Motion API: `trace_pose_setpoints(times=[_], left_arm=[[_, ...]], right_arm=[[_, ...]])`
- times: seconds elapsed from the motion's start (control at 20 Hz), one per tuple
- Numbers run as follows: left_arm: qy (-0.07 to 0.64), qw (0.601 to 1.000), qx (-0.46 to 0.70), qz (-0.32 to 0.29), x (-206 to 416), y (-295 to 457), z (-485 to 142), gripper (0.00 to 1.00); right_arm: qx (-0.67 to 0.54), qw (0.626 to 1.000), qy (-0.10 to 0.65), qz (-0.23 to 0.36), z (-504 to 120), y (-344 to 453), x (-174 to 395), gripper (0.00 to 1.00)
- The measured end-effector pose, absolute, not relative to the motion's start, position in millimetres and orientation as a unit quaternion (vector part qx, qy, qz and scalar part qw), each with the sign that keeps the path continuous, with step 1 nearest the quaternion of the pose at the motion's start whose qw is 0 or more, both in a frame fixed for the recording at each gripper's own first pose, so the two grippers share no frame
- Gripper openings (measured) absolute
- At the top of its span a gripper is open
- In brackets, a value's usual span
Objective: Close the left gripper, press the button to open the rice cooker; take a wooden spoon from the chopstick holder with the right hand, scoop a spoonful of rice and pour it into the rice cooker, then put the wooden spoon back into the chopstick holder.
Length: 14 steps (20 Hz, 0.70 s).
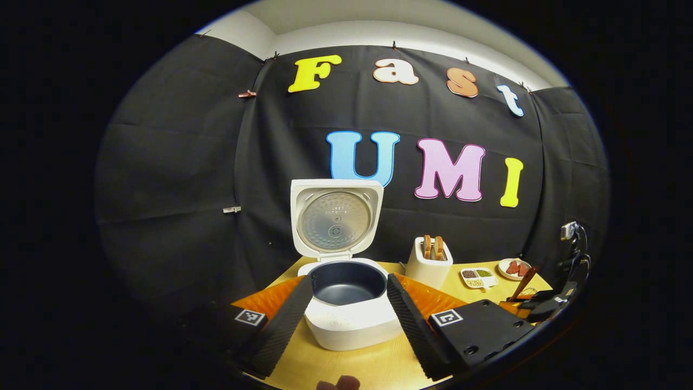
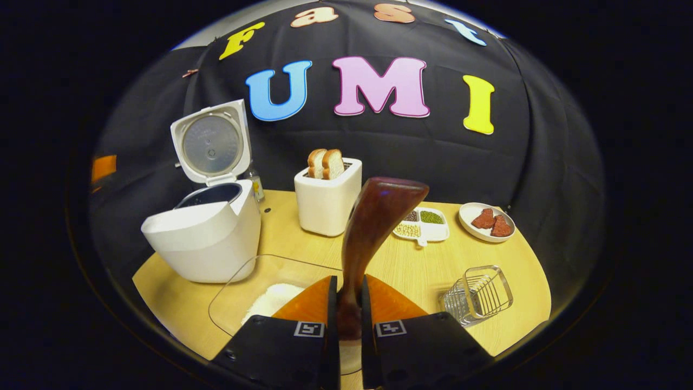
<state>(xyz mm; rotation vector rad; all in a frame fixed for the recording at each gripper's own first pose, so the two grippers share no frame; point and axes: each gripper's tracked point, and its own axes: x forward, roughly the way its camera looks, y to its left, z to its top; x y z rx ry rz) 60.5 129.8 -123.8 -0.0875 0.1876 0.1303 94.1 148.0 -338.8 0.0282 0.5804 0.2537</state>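
in the left gripper view, the left gripper (image 1: 348, 317) stands with its jaws spread wide and holding nothing, one finger either side of a white rice cooker (image 1: 346, 319) on the pale wooden table (image 1: 335, 368). the cooker's lid (image 1: 335, 219) is flipped upright, its round silver inner plate facing out, and the dark pot (image 1: 346, 281) inside looks bare. behind and to the right stand a white toaster (image 1: 430, 265) with two bread slices in its slots, a small divided tray (image 1: 479, 277) of beans and a plate (image 1: 514, 268) of reddish pieces. at the far right edge the right gripper (image 1: 547, 303) shows, with a dark wooden spoon (image 1: 524, 283) rising from it. no lettering on the cooker can be read.

in the right gripper view, the right gripper (image 2: 350, 303) is clamped on the wooden spoon (image 2: 373, 227) low on its handle, both fingers pressing it, the reddish-brown glossy bowl standing upright and tilted slightly right. below left of the fingers lies a clear container (image 2: 238, 303) with a heap of white rice (image 2: 270, 300). the open rice cooker (image 2: 208, 233) sits at left, the toaster (image 2: 327, 200) behind the spoon, the divided tray (image 2: 430, 225) and plate (image 2: 487, 221) to the right. a wire chopstick holder (image 2: 479, 295) lies near the table's right edge, tipped on its side. no brand text is legible.
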Motion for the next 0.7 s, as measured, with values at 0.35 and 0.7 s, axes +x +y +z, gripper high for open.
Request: trace_pose_setpoints(times=[0.35, 0.7], left_arm=[[0.1, 0.992, -0.052, 0.059, 59, 128, -127, 0.96], [0.1, 0.992, -0.055, 0.056, 60, 127, -126, 0.96]], right_arm=[[-0.004, 0.947, 0.302, 0.109, -362, 164, 92, 0.2], [0.088, 0.936, 0.321, 0.112, -362, 198, 85, 0.2]])
